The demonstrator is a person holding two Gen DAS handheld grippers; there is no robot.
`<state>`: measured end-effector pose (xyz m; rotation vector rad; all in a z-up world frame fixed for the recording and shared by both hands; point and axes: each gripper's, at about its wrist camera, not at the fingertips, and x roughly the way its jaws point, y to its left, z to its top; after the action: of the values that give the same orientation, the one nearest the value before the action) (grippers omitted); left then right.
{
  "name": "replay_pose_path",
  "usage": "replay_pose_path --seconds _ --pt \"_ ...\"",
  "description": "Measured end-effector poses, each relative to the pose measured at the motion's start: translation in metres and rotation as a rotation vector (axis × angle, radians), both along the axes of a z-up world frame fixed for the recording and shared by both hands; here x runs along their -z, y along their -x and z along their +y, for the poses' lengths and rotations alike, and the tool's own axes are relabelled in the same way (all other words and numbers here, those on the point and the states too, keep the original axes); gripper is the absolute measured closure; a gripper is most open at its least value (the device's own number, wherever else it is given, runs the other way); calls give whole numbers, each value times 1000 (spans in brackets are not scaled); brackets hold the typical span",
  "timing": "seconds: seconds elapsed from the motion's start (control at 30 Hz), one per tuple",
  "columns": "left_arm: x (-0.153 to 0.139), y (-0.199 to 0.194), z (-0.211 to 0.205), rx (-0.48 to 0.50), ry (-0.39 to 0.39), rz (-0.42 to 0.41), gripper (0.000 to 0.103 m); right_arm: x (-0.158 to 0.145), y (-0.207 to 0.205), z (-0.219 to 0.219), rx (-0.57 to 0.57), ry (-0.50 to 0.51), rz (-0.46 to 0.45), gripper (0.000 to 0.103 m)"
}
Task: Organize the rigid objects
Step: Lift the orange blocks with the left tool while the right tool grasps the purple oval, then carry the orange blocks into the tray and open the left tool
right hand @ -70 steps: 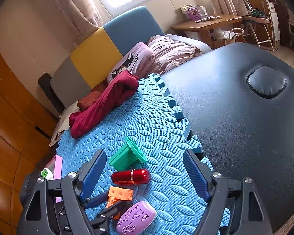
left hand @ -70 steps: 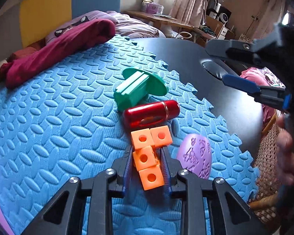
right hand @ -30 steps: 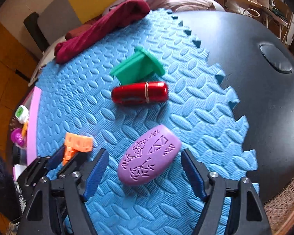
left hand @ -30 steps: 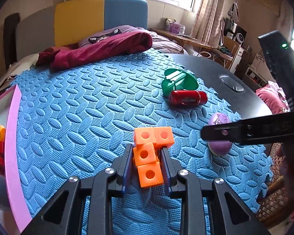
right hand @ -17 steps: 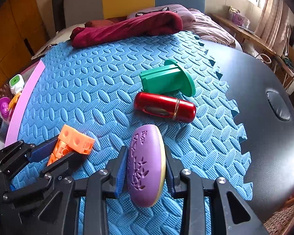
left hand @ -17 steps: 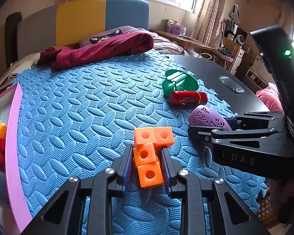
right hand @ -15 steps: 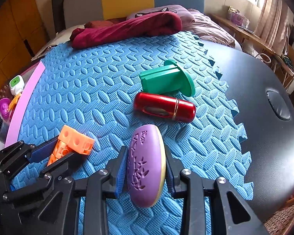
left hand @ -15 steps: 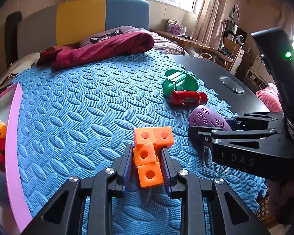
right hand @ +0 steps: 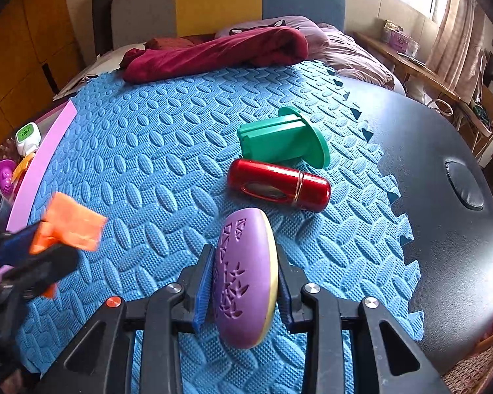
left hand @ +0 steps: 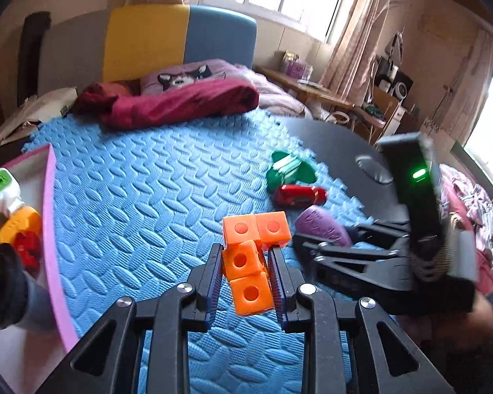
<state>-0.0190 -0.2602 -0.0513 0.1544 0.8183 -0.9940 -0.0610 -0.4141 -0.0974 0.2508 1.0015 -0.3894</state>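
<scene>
My left gripper point(left hand: 245, 274) is shut on a piece of joined orange cubes point(left hand: 246, 262) and holds it above the blue foam mat point(left hand: 131, 197); it shows blurred in the right wrist view point(right hand: 70, 221). My right gripper point(right hand: 245, 282) is shut on a purple oval case point(right hand: 245, 275), also seen in the left wrist view point(left hand: 322, 228). A red cylinder point(right hand: 279, 184) and a green flanged piece point(right hand: 282, 139) lie on the mat beyond it.
A pink-edged tray point(left hand: 51, 229) with small toys point(left hand: 19, 229) sits at the mat's left edge. A dark red cloth point(right hand: 220, 52) and pillows lie at the far end. A black padded surface point(right hand: 443, 180) lies to the right.
My left gripper has lifted the orange cubes and moved left toward the tray. My right gripper closed on the purple case a moment earlier and still holds it.
</scene>
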Motion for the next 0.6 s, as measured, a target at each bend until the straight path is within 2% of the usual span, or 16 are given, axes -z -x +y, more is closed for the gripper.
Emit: replay_pose_path --seconds 0.33,0.5,0.6 --pt "-46 -6 47 -95 71 -46 76 0 -1 3 -9 19 6 69" --pt "-69 -32 96 -227 125 -58 76 -1 -1 5 -11 27 4 70" --pt "-72 -54 132 -338 123 -50 76 -1 -1 5 -11 26 3 70"
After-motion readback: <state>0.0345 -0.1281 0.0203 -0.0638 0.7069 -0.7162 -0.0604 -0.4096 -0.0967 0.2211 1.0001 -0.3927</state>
